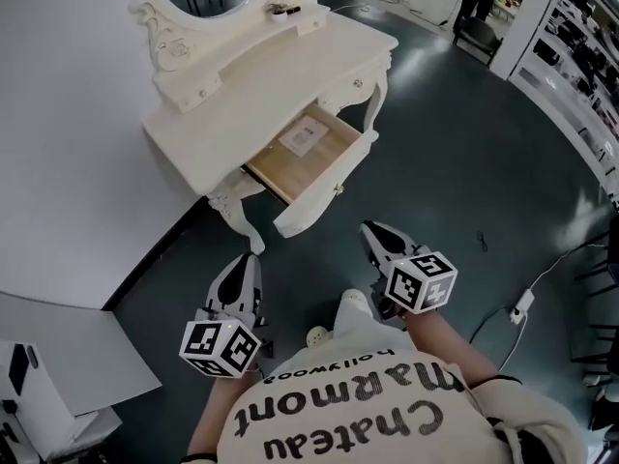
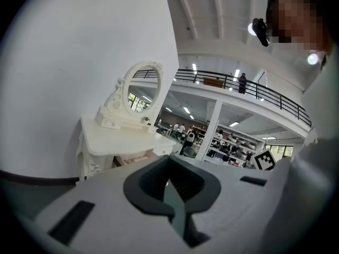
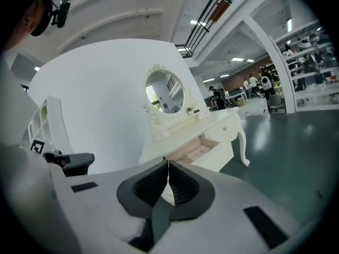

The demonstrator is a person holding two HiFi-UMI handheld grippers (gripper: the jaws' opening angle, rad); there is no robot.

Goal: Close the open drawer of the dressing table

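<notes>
The white dressing table (image 1: pixel 193 124) with an oval mirror stands against the white wall. Its middle drawer (image 1: pixel 308 151) is pulled out, showing a wooden bottom with a paper sheet in it. Its curved white front (image 1: pixel 324 189) faces me. My left gripper (image 1: pixel 253 257) hangs below the drawer's left end, apart from it, with its jaws shut and empty (image 2: pixel 169 156). My right gripper (image 1: pixel 369 228) sits just right of the drawer front, not touching it, also shut on nothing (image 3: pixel 168 162). The right gripper view shows the open drawer (image 3: pixel 200 150) straight beyond the jaws.
The table's curved legs (image 1: pixel 244 222) reach down to the dark floor. A power strip (image 1: pixel 522 305) with a cable lies on the floor at the right. A white shelf unit (image 1: pixel 39 394) stands at the lower left. My shoes (image 1: pixel 354 302) are below the grippers.
</notes>
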